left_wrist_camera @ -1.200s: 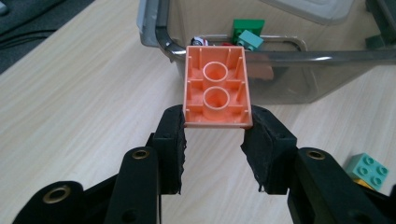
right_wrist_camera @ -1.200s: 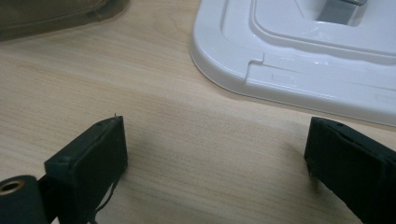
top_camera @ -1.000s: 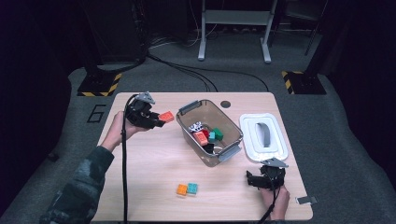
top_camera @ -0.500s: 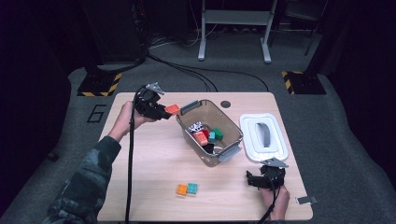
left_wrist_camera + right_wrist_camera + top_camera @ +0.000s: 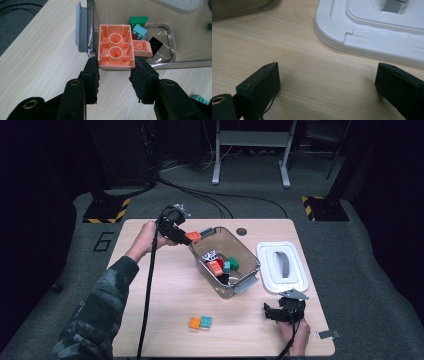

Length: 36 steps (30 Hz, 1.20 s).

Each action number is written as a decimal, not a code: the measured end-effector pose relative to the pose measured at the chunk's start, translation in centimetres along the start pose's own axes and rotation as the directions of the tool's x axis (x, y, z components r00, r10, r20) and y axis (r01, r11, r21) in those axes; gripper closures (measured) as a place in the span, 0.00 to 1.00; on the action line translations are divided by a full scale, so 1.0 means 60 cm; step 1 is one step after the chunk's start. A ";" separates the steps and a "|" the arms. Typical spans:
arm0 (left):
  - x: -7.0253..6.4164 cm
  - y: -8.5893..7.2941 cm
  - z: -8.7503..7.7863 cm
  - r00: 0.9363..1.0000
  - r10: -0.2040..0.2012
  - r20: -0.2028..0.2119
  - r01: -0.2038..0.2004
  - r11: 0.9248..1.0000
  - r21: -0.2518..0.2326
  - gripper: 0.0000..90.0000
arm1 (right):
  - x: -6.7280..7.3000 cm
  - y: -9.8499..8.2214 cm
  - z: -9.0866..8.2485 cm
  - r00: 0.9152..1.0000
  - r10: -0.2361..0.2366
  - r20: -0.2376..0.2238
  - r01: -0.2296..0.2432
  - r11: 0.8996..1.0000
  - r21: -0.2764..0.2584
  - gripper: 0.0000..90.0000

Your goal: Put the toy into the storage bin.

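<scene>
Pinching the orange brick [image 5: 116,50] by its two long sides, my left gripper [image 5: 115,75] carries it hollow underside up, just short of the clear bin [image 5: 172,63] ahead. Light, rigid, slick plastic; flat sides grip best. My right gripper [image 5: 327,82] rests spread, empty.

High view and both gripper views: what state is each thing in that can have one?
Left gripper: shut on the orange brick, held at the bin's rim.
Right gripper: open, nothing between the jaws, low over the table.
Clear bin: open, several bricks inside.
White lid: off, lying flat beside the bin.
Orange and teal bricks: loose on the table, side by side.
</scene>
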<state>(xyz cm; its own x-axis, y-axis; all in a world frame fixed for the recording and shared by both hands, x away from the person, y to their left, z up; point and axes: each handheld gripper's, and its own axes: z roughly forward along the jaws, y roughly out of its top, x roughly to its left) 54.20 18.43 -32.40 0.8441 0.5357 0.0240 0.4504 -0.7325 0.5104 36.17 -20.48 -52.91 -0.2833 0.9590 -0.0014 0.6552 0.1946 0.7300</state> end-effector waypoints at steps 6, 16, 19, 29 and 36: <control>-0.003 0.015 0.022 1.000 -0.005 0.019 0.003 0.998 0.063 0.66 | 0.000 0.000 0.000 1.000 0.000 0.000 0.000 1.000 0.000 0.06; -0.007 0.022 0.052 0.999 -0.036 0.039 0.030 0.988 0.151 0.65 | 0.000 0.000 0.000 1.000 0.000 0.000 0.000 1.000 0.001 0.06; -0.008 0.022 0.057 0.998 -0.044 0.035 0.038 0.986 0.165 0.65 | 0.000 0.000 0.000 1.000 0.000 0.000 0.000 1.000 0.001 0.06; -0.010 0.023 0.063 0.998 -0.049 0.030 0.042 0.980 0.196 0.65 | 0.000 0.000 0.000 1.000 0.000 0.000 0.000 1.000 0.001 0.06; -0.011 0.020 0.066 0.998 -0.050 0.025 0.044 0.978 0.205 0.62 | 0.000 0.000 0.000 1.000 0.000 0.000 0.000 1.000 0.001 0.06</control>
<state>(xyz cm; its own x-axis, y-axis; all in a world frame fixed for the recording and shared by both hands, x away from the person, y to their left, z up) 55.34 15.50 -35.22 0.8275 0.5609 -0.0235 0.5370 -0.7787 0.3244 36.16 -20.48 -52.90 -0.2832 0.9590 -0.0011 0.6559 0.1945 0.7294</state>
